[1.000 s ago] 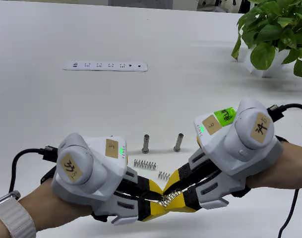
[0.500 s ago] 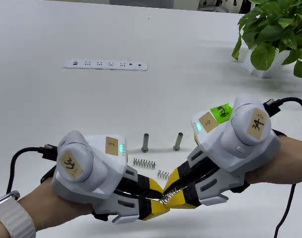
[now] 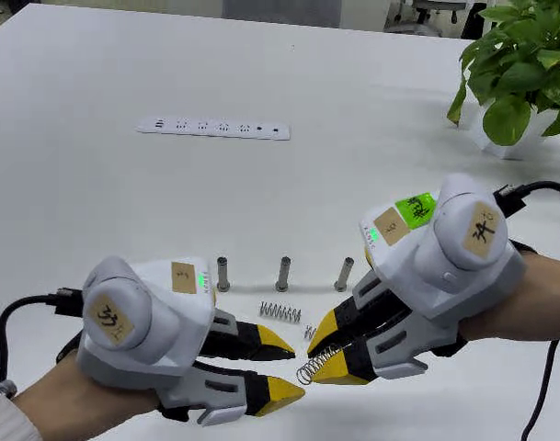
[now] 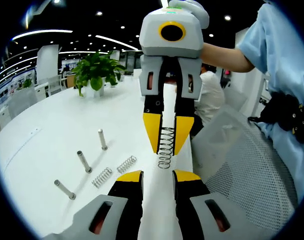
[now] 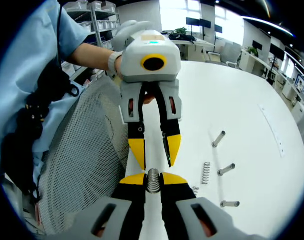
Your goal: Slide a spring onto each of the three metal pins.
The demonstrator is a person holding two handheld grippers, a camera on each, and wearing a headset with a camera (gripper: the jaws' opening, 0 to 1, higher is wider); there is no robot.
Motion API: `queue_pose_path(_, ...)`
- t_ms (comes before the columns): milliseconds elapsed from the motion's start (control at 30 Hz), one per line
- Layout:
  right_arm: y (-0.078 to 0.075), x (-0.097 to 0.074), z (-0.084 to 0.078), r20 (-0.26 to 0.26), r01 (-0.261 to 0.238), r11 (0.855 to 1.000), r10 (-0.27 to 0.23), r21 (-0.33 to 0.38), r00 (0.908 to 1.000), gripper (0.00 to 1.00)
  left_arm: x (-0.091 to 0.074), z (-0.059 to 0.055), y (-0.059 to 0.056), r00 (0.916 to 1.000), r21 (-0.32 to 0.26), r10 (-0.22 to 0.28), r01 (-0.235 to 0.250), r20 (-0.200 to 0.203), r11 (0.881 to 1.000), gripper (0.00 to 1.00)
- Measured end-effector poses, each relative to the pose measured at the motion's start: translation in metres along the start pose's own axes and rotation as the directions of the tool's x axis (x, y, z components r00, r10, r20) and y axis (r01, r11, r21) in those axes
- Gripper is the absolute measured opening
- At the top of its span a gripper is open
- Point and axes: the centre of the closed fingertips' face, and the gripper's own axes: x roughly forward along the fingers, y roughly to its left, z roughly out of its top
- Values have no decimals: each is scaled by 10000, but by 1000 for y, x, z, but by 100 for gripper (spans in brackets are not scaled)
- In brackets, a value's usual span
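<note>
Three metal pins (image 3: 283,273) stand upright in a row across the bench (image 3: 96,202), well apart from one another. Just in front of the middle pin lies a long spring (image 3: 280,311), and a short spring (image 3: 309,333) lies beside it to the right, nearer the person. Nearer still, the left gripper (image 3: 293,367) and right gripper (image 3: 318,360) point tip to tip, with a third spring (image 3: 309,367) clamped between the right one's jaws. A power strip (image 3: 213,129) lies well behind the pins, and a potted plant (image 3: 523,64) stands at the far right.
</note>
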Motion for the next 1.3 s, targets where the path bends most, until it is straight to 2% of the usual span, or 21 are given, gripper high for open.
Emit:
queue_pose_path(133,-2,1,-1,-94,2,10000,-3,-73,10000,12,-11,-6,11,9980,-271,627,-627,14,9977,34)
queue_pose_path(333,-5,-1,-1,-206,20,9998,-24,-190,9998,12,-24,-12,28,9878,-617,1541,-1525,211,9864,49)
queue_pose_path(433,-7,-2,-2,-229,32,9998,-37,-217,9997,12,-29,-14,37,9785,-736,2042,-2017,281,9767,60)
queue_pose_path(467,-8,-2,-2,-249,53,9997,-59,-240,9997,12,-31,-14,42,9711,-863,2358,-2320,361,9689,64)
queue_pose_path(533,-9,-3,-3,-276,74,9996,-81,-260,9996,12,-34,-16,45,9653,-1110,2584,-2530,370,9611,71)
queue_pose_path(600,-10,-3,-3,-291,99,9996,-107,-264,9995,12,-39,-17,52,9550,-1210,2926,-2852,489,9508,76)
queue_pose_path(733,-11,-4,-5,-395,106,9994,-119,-340,9991,12,-46,-18,60,9394,-1559,3376,-3253,595,9327,87)
queue_pose_path(833,-12,-5,-6,-456,126,9992,-143,-380,9989,12,-52,-23,67,9227,-1854,3823,-3675,501,9113,95)
queue_pose_path(900,-13,-5,-7,-492,133,9991,-153,-407,9987,12,-55,-24,69,9174,-1993,3937,-3758,578,9050,97)
queue_pose_path(933,-14,-6,-7,-541,144,9988,-170,-466,9984,12,-58,-25,72,9108,-2087,4083,-3885,605,8975,98)
queue_pose_path(1100,-23,-7,-5,-697,184,9979,-226,-615,9973,12,-63,-27,74,8992,-2327,4321,-4069,681,8833,98)
queue_pose_path(1167,-28,-9,-3,-805,169,9972,-228,-734,9965,12,-66,-28,76,8875,-2439,4547,-4259,748,8713,98)
queue_pose_path(1233,-33,-9,1,-877,163,9961,-239,-864,9959,12,-67,-29,77,8854,-2664,4586,-4251,762,8650,98)
queue_pose_path(1300,-40,-10,5,-966,171,9947,-269,-1011,9950,12,-69,-30,80,8763,-2701,4762,-4425,721,8551,98)
